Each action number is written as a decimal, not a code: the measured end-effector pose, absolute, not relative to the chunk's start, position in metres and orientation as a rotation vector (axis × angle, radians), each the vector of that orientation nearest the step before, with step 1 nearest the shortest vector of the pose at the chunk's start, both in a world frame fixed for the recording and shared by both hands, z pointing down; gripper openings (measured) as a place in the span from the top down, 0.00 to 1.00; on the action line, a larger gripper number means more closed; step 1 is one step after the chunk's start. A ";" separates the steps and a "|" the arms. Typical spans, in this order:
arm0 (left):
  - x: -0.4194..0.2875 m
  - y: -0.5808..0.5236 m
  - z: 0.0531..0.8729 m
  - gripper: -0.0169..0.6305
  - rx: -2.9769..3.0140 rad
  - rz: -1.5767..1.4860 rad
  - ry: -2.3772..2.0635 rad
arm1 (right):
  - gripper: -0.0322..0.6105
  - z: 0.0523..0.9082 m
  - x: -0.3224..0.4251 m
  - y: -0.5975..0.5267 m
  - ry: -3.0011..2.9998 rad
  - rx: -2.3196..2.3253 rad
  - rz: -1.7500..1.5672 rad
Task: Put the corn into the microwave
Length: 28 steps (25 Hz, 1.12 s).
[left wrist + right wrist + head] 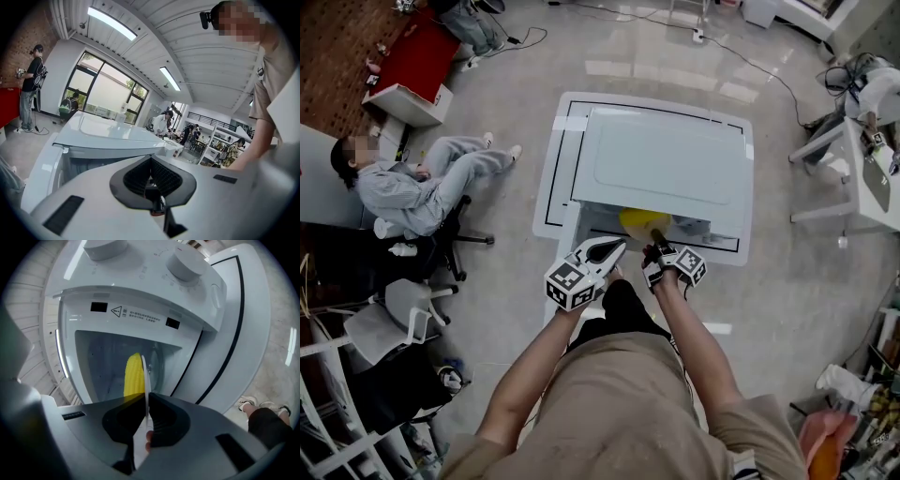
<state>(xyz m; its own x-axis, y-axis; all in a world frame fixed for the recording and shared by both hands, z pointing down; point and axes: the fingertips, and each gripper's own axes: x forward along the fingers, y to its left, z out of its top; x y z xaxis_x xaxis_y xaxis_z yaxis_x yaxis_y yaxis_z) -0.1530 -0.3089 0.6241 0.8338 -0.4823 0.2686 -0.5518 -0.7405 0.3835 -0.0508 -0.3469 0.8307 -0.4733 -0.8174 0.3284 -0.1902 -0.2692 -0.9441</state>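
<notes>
A yellow corn cob [133,375] lies on a thin white plate [146,380], which I see edge-on in the right gripper view. My right gripper [146,401] is shut on the plate's rim. Straight ahead is the open cavity of the white microwave [154,301], with its two knobs at the top of that view. In the head view the corn [642,223] is at the microwave's [666,164] front edge, just ahead of the right gripper [659,240]. My left gripper [614,249] hangs beside it at the left, its jaws together and holding nothing. The left gripper [150,161] faces the microwave's corner.
The microwave stands on a white table [548,192] with a black border line. A person sits on an office chair [412,187] at the left. A red cabinet [417,56] is at the far left, and a white desk [862,173] at the right. Cables cross the floor behind.
</notes>
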 end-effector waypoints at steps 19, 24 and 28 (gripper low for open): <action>-0.152 -0.322 0.629 0.97 2.520 0.196 -0.774 | 0.92 0.865 -0.059 -0.392 1.403 -1.285 -1.812; -0.147 -0.321 0.631 0.97 2.519 0.216 -0.750 | 0.92 0.870 -0.056 -0.400 1.359 -1.358 -1.801; -0.142 -0.321 0.627 0.97 2.532 0.220 -0.727 | 0.87 0.865 -0.060 -0.402 1.441 -1.362 -1.789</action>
<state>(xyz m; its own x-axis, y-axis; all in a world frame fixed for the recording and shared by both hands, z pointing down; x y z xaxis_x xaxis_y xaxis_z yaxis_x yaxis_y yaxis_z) -0.1417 -0.3211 0.6273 0.8448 -0.4554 0.2810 -0.5348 -0.7361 0.4149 -0.0599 -0.4016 0.8654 -0.3989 -0.8245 0.4013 -0.2163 -0.3407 -0.9150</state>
